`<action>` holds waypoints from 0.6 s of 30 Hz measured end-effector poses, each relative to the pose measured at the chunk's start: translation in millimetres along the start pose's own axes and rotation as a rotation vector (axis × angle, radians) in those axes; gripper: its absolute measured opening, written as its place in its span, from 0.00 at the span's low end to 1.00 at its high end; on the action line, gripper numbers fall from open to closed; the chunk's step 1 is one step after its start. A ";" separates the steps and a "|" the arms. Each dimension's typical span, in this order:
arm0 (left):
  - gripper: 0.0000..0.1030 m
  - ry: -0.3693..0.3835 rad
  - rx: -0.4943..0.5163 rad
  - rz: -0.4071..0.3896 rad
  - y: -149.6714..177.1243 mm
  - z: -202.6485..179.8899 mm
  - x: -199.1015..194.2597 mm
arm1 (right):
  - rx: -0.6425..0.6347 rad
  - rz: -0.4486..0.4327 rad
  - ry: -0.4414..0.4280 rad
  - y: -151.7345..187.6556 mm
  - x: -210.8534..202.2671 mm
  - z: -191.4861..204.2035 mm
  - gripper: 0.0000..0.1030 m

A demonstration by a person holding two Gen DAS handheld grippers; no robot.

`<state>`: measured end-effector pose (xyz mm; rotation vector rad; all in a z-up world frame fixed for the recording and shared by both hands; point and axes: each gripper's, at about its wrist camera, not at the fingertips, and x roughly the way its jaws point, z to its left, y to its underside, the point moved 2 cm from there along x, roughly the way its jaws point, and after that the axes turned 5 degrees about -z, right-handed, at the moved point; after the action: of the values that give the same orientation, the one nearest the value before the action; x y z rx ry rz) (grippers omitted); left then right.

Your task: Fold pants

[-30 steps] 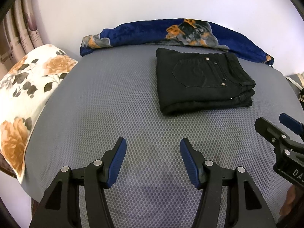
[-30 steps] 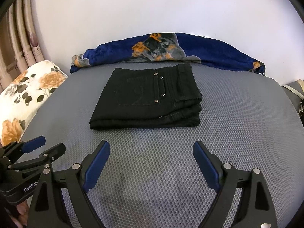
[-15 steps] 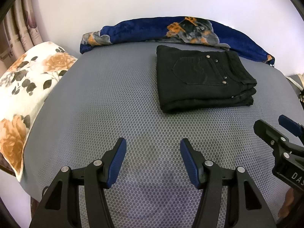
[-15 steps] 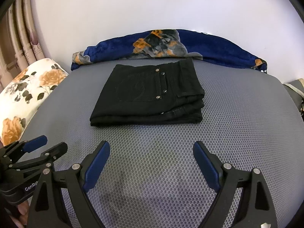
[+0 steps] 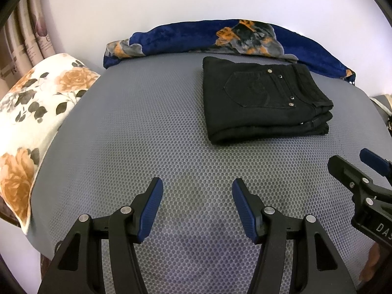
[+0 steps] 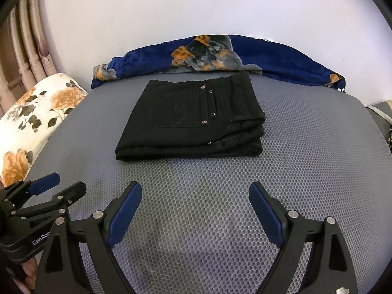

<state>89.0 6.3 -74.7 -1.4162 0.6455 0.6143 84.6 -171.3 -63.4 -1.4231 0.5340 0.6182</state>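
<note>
Bed (image 5: pixel 147 122): grey honeycomb-mesh cover.
Blanket (image 5: pixel 186 36): dark blue with orange and grey flowers, bunched along the far edge against the wall.
Pillow (image 5: pixel 36 103): white with orange roses, left edge.
Curtain (image 5: pixel 27 39): beige, pleated, far left.

Matt black denim pants (image 6: pixel 193 120) with shiny metal rivets; grey honeycomb-mesh mattress (image 6: pixel 306 171); plush, sheeny blue blanket (image 6: pixel 269 58); soft floral pillow (image 5: pixel 36 112); matt black plastic grippers, ribbed blue pads (image 5: pixel 150 210).

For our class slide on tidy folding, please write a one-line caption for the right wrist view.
Folded black pants lie on the grey mat, open right tongs hovering empty in front.
</note>
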 end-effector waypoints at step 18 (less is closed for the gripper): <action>0.58 0.015 0.013 0.006 -0.3 -6.5 1.2 | -0.002 0.003 0.001 1.2 1.8 0.4 0.85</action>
<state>89.8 -0.1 -75.7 -1.4083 0.6649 0.6032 85.1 -170.7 -65.4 -1.4251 0.5364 0.6206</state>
